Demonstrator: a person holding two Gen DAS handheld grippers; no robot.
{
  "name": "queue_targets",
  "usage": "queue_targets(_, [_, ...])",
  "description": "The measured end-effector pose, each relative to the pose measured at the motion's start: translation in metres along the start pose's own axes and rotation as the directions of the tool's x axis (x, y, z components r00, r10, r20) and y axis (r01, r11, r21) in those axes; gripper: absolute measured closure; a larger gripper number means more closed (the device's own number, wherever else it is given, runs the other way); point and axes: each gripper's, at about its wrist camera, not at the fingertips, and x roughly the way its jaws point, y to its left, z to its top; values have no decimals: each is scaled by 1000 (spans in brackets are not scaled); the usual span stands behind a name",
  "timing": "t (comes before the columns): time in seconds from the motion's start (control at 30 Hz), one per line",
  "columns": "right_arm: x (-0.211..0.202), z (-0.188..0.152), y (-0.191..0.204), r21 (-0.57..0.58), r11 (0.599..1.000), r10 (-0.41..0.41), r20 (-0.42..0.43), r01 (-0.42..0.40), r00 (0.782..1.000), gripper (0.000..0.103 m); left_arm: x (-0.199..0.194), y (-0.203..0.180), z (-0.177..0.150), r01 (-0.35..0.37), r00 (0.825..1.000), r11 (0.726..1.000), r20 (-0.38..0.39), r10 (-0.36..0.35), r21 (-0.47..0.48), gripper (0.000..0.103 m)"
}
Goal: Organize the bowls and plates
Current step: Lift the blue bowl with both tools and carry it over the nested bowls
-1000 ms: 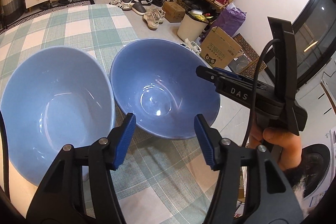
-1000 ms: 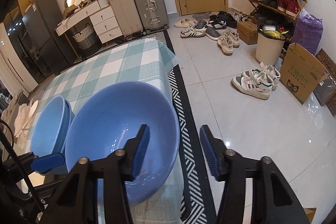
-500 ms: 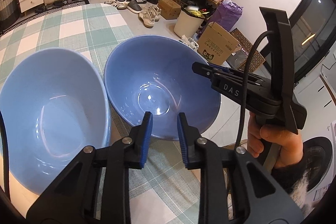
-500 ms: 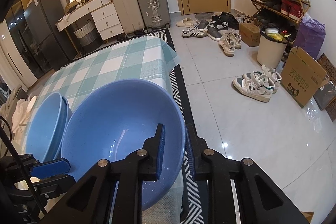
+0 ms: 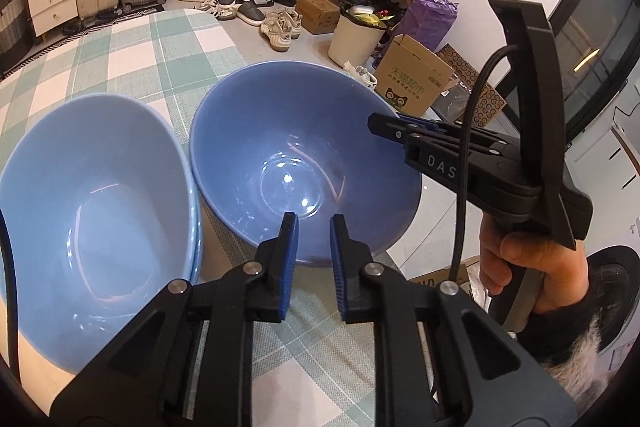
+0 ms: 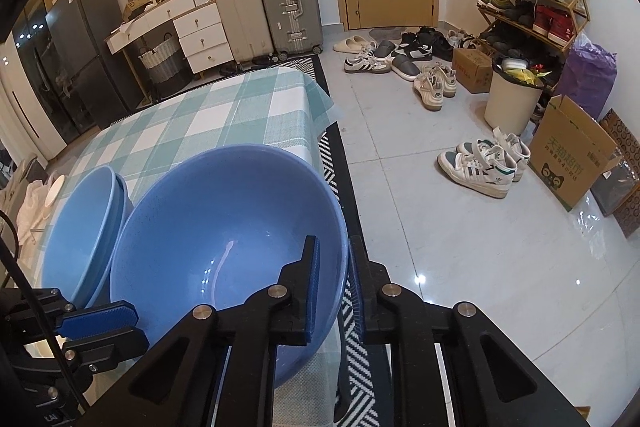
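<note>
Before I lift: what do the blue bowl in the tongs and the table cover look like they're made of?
Blue bowl: probably glazed ceramic, possibly melamine; its glossy inside shows sharp light glints and curved reflections. Table cover: looks like woven vinyl or coated fabric in a teal-and-white check; matte, with fine weave lines and a thin corner overhanging the table edge.

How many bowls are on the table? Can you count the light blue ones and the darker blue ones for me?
Light blue bowls, one sitting inside the other: 2
Darker blue bowl: 1
Total: 3 bowls
</note>
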Motion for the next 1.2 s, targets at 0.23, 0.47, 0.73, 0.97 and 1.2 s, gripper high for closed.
queue_targets(0.23, [2,-1,-3,9,1000,-1,-9,1,1000,89,-12,13,-3,10,1000,998,0,-11,-61,72])
queue_targets(0.47, [8,-2,-4,22,1000,-4,-18,5,1000,88,-17,22,-7,22,1000,995,-11,-23,-93,56])
queue_targets(0.73, [12,-3,-6,15,1000,1,-20,-1,1000,88,-6,15,-6,-18,1000,997,-11,17,-74,56])
queue_targets(0.97, [13,-6,-6,2,1000,-8,-18,8,1000,88,2,10,1,-41,999,998,-12,40,-48,56])
queue_targets(1.2, [10,-8,-11,-6,1000,-28,-21,28,999,88,8,4,5,-64,998,998,-6,64,-11,57])
